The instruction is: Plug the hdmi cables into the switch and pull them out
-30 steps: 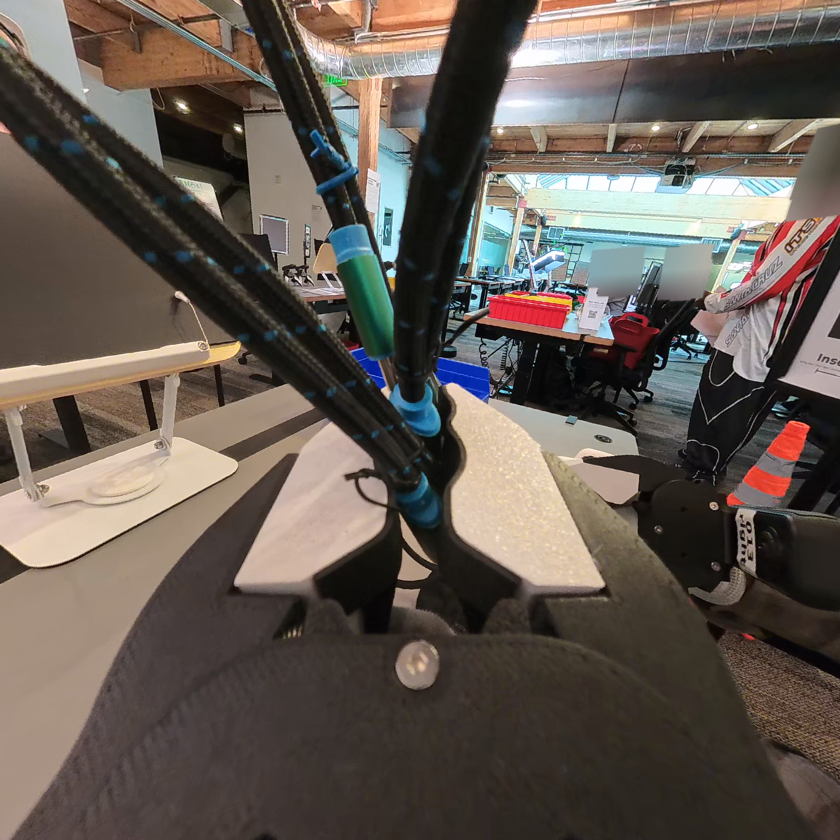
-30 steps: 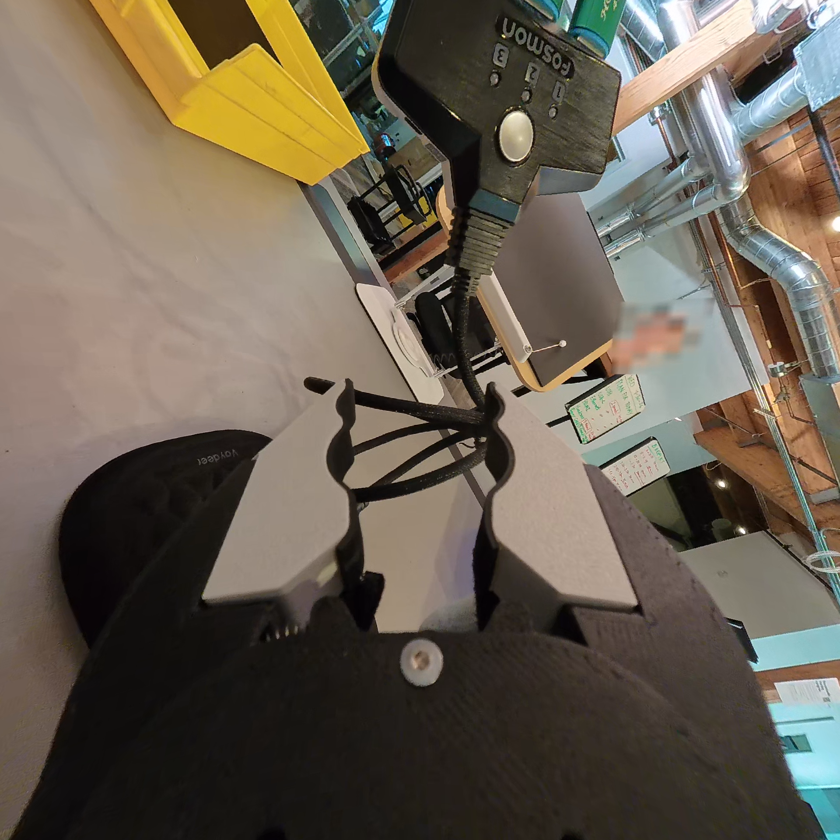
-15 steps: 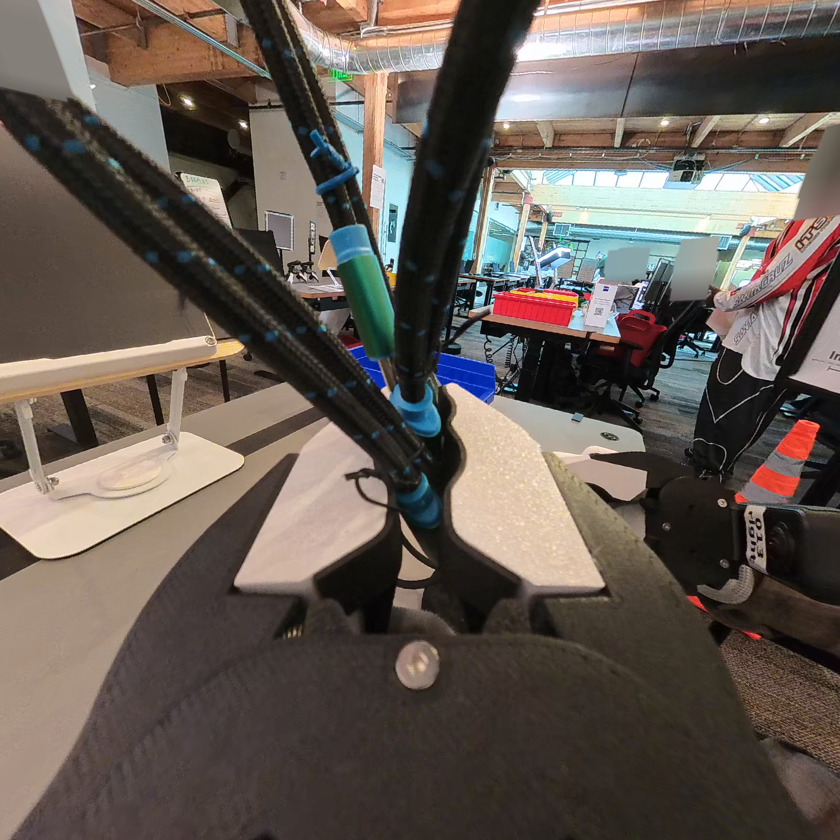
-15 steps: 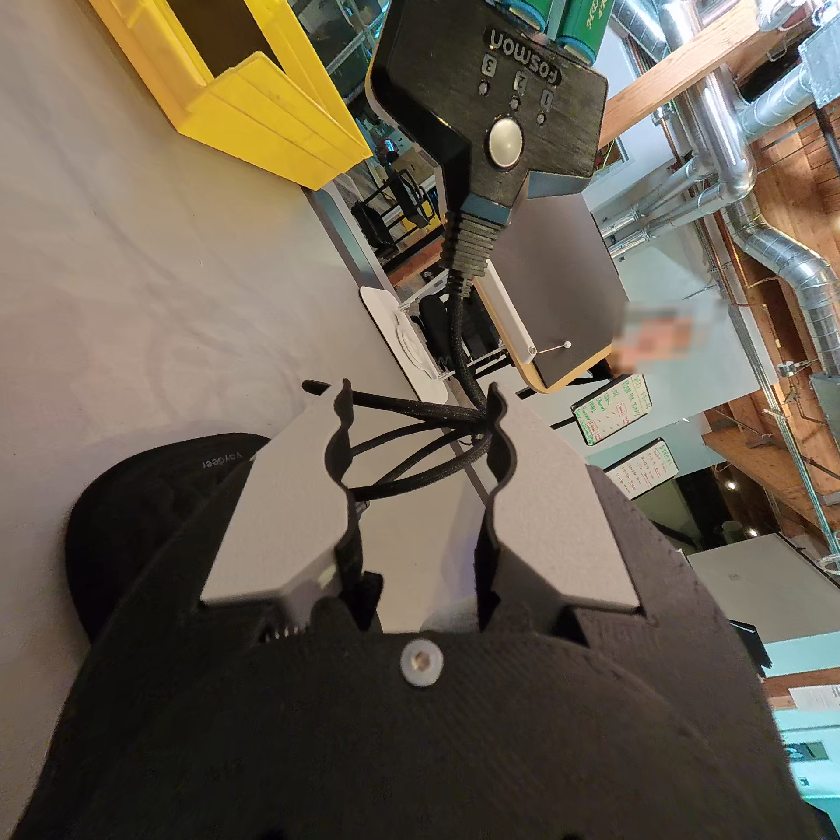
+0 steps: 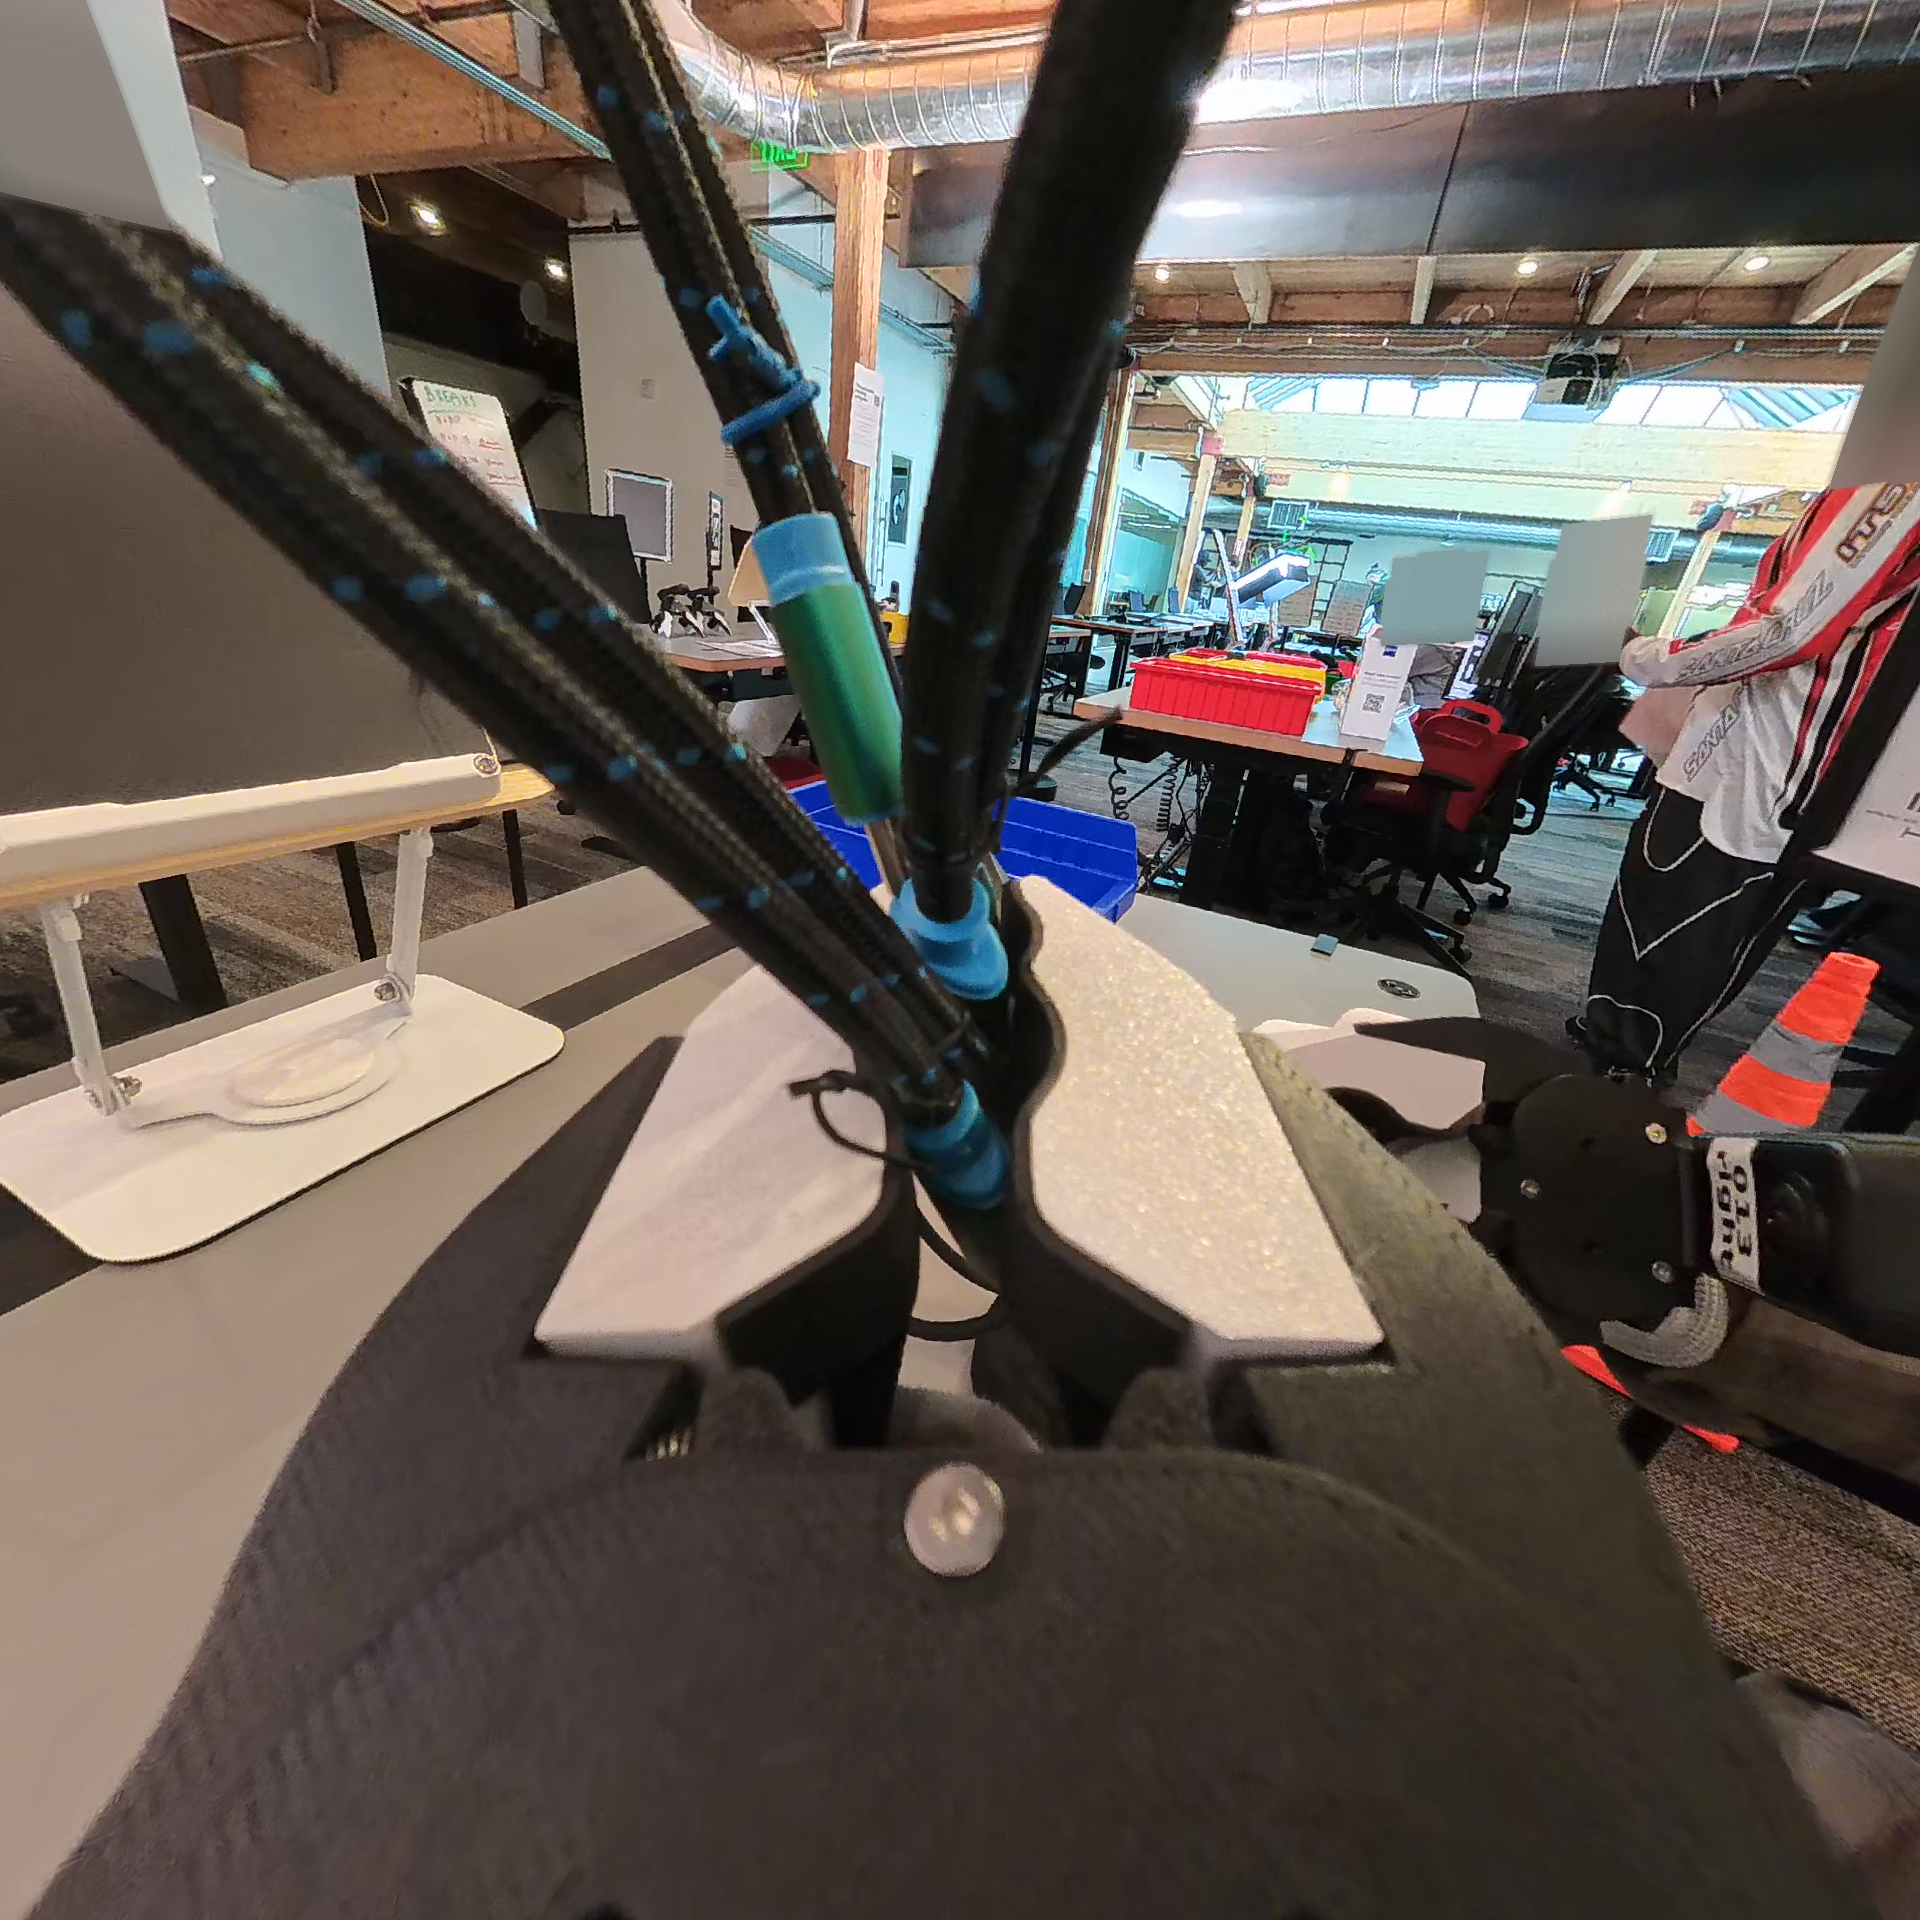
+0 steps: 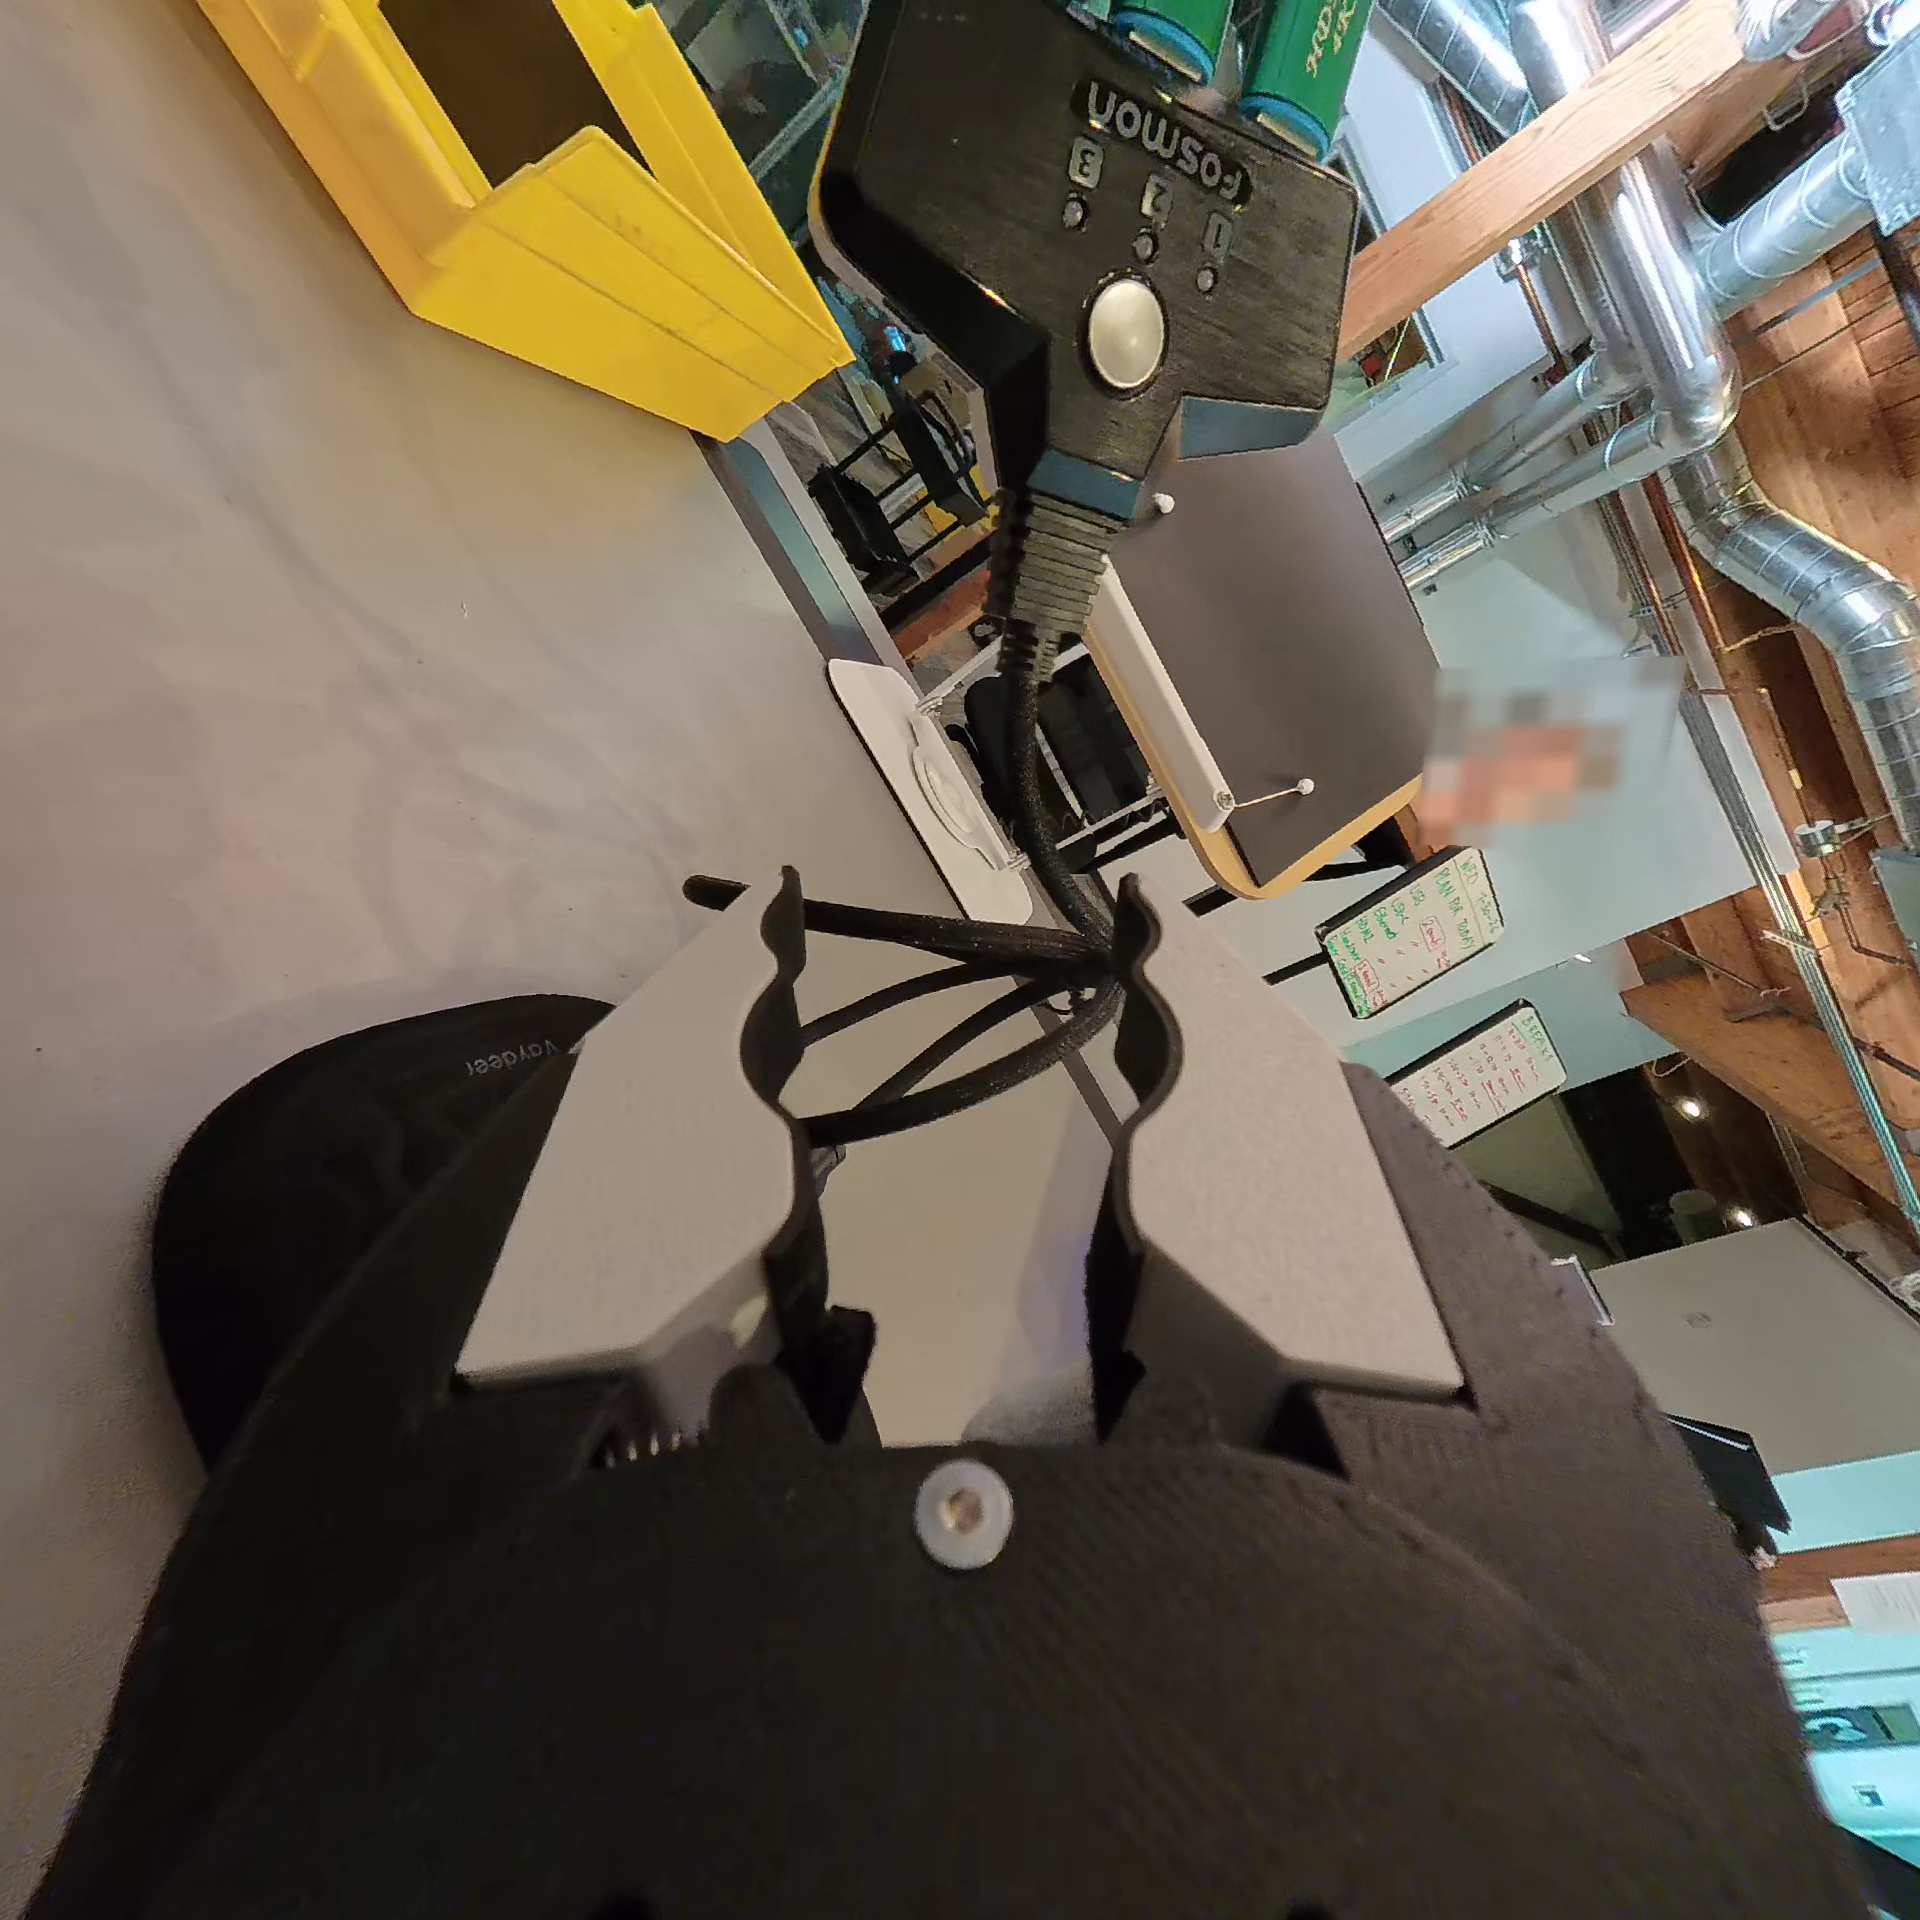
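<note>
— Holding things up off the table, is it? Which step would you say?

— Mid-task, I judge. The left gripper point(image 5: 987, 1049), low centre of the left wrist view, is clamped on a bundle of black braided HDMI cables with blue flecks point(image 5: 582, 665) that fan up toward the top of the frame. The black three-port HDMI switch with a round silver button point(image 6: 1091, 239) hangs at upper centre of the right wrist view, two green-sleeved plugs point(image 6: 1288, 62) seated in its top edge.

— And the right gripper?

— The right gripper point(image 6: 951, 997) stands about half open, holding nothing; the switch's thin black pigtail lead point(image 6: 1029, 748) loops between its grey fingers point(image 6: 665, 1143), touching the right one.

— Next move?

— Probably closing on the switch body to steady it, then pulling a plug straight out.
</note>
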The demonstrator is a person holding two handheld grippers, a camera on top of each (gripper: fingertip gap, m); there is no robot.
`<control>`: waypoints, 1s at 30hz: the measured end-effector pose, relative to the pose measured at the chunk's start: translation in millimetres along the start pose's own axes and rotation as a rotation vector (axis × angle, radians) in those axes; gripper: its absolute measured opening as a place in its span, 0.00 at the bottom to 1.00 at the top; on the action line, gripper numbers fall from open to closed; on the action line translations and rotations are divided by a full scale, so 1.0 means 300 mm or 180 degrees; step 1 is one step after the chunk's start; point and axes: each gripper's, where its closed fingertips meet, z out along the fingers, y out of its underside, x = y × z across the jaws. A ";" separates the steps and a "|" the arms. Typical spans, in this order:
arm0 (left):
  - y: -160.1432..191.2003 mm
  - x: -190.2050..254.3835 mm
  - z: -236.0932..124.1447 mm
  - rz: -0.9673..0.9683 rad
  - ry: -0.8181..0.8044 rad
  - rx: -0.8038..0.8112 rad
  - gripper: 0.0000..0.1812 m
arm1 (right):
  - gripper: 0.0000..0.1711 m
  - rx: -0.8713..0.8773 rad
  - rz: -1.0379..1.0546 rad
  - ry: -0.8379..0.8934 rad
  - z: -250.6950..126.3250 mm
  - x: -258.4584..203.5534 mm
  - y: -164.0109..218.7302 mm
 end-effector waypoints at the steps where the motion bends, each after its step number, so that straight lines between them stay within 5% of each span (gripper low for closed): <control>1: 0.001 0.000 -0.001 0.0009 0.0003 -0.0004 0.08 | 0.34 0.0004 0.0010 0.0000 0.001 0.001 0.000; 30: 0.106 0.003 -0.047 0.0409 -0.0074 -0.0440 0.08 | 0.33 0.0246 0.0032 -0.0169 0.065 -0.033 -0.070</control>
